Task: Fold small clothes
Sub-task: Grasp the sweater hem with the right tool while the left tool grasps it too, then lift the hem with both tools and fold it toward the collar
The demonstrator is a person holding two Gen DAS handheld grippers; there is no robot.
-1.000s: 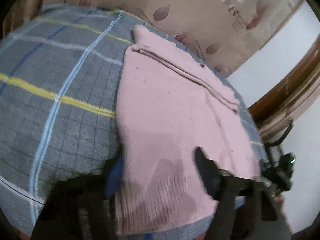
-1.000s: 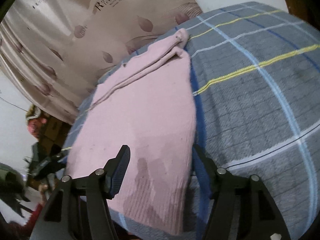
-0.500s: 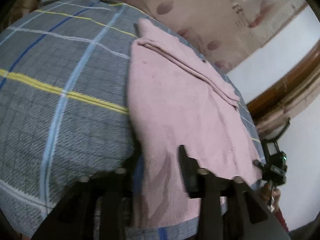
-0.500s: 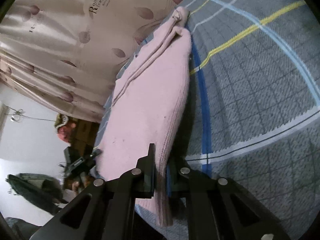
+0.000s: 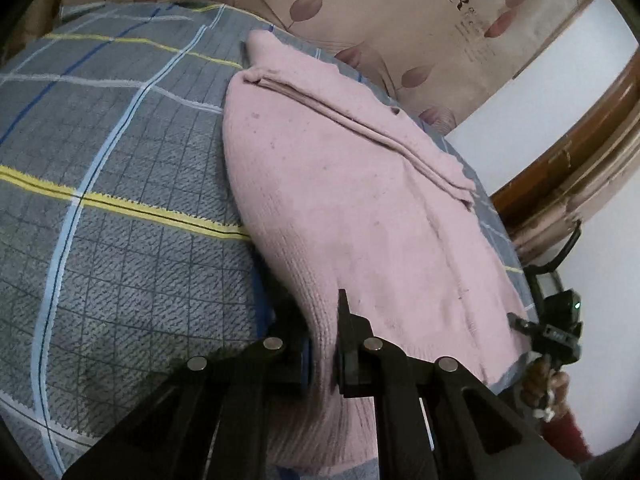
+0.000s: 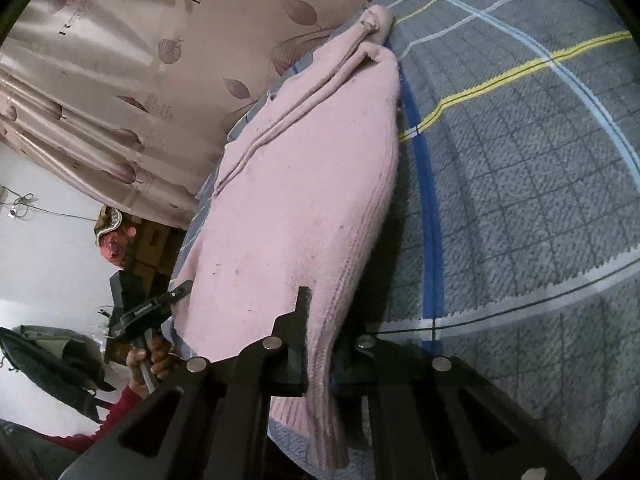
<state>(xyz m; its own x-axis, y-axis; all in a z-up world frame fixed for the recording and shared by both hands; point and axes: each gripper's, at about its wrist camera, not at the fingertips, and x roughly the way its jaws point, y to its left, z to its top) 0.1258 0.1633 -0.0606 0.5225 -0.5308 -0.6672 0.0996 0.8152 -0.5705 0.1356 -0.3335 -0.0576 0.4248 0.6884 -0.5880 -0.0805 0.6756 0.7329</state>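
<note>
A pink knit garment (image 5: 352, 184) lies on a grey plaid blanket (image 5: 120, 168), with a folded band along its far edge. My left gripper (image 5: 322, 344) is shut on the garment's near left hem corner. In the right wrist view the same pink garment (image 6: 304, 184) stretches away over the plaid blanket (image 6: 520, 184). My right gripper (image 6: 320, 356) is shut on its near right hem corner. Both corners are lifted a little off the blanket. The other gripper shows at the edge of each view, the right one (image 5: 556, 328) and the left one (image 6: 148, 312).
A beige curtain with leaf print (image 6: 140, 60) hangs behind the bed. A brown wooden frame (image 5: 580, 152) stands at the right of the left view. Cardboard boxes and a red-patterned thing (image 6: 132, 240) sit beyond the bed's left side.
Both grippers were open around the hem one second ago. They have closed on the hem corners and raised them slightly.
</note>
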